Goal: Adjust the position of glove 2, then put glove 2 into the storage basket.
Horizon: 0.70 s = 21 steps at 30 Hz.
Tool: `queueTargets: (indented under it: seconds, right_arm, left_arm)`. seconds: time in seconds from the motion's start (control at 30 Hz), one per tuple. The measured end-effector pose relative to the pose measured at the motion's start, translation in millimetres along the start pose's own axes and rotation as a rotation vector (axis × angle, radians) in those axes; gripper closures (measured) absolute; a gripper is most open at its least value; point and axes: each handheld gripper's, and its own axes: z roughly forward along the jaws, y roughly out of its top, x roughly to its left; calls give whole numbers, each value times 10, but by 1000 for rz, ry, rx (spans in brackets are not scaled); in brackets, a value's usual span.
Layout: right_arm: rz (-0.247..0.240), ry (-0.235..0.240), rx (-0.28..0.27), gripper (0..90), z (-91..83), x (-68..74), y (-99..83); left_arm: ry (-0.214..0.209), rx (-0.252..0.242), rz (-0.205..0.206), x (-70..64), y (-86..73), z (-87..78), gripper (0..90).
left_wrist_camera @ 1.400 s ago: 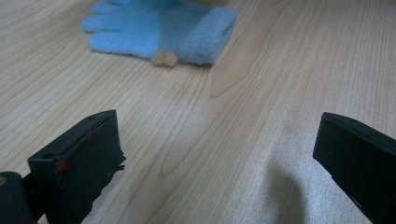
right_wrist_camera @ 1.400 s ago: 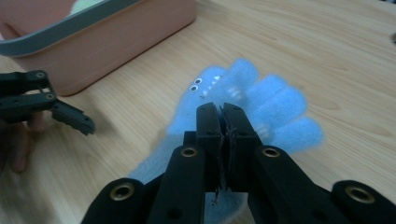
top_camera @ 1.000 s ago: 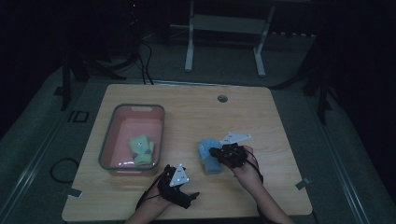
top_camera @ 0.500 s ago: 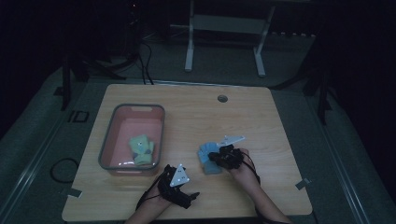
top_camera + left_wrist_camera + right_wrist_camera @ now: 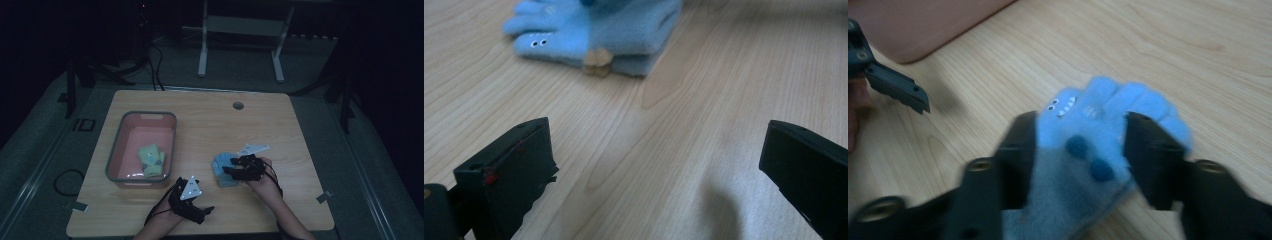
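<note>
The blue glove (image 5: 1088,150) lies on the wooden surface (image 5: 280,130), right of the pink bin (image 5: 116,155), between the jaws of the right tool (image 5: 1079,145), which pinch its sides. The left tool (image 5: 654,170) (jaws spread wide, holding nothing) rests nearer the person, the glove just beyond it.

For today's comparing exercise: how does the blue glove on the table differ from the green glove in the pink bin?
The blue glove lies on the bare wooden table, while the green glove sits inside the pink bin. The blue glove is between the jaws of the right gripper; nothing touches the green glove. They differ in colour, light blue against pale green. Both look like soft, fleecy gloves.
</note>
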Motion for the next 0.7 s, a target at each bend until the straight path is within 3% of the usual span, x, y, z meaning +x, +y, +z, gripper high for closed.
queueTargets:
  seconds: [0.03,0.1,0.17,0.23,0.3,0.4,0.5,0.53,0.6,0.63,0.7]
  right_arm:
    - [7,7,-8,377,-28,-16,-4]
    - [21,46,-12,300,-76,-48,-26]
    - [29,54,-15,238,-111,-75,-51]
    - [29,85,-14,189,-140,-106,-78]
    - [16,64,-23,144,-175,-123,-106]
    - [16,59,-34,145,-216,-159,-125]
    - [15,38,-80,162,-308,-245,-142]
    - [-3,11,-88,160,-341,-277,-138]
    - [-3,11,-88,160,-341,-277,-138]
    - [24,16,-46,162,-375,-320,-119]
    - [26,21,-51,157,-382,-340,-118]
  left_arm:
    - [3,0,1,-5,6,1,13]
    - [19,13,32,-26,36,0,13]
    - [40,3,57,-45,66,6,13]
    - [24,14,51,-59,93,19,44]
    - [19,24,51,-76,106,37,46]
    - [5,32,44,-86,125,52,45]
    - [-4,37,41,-102,181,53,35]
    - [-16,32,35,-98,199,48,26]
    - [-30,32,29,-91,218,49,26]
    - [-35,36,44,-77,262,63,25]
    - [-34,40,46,-65,286,85,25]
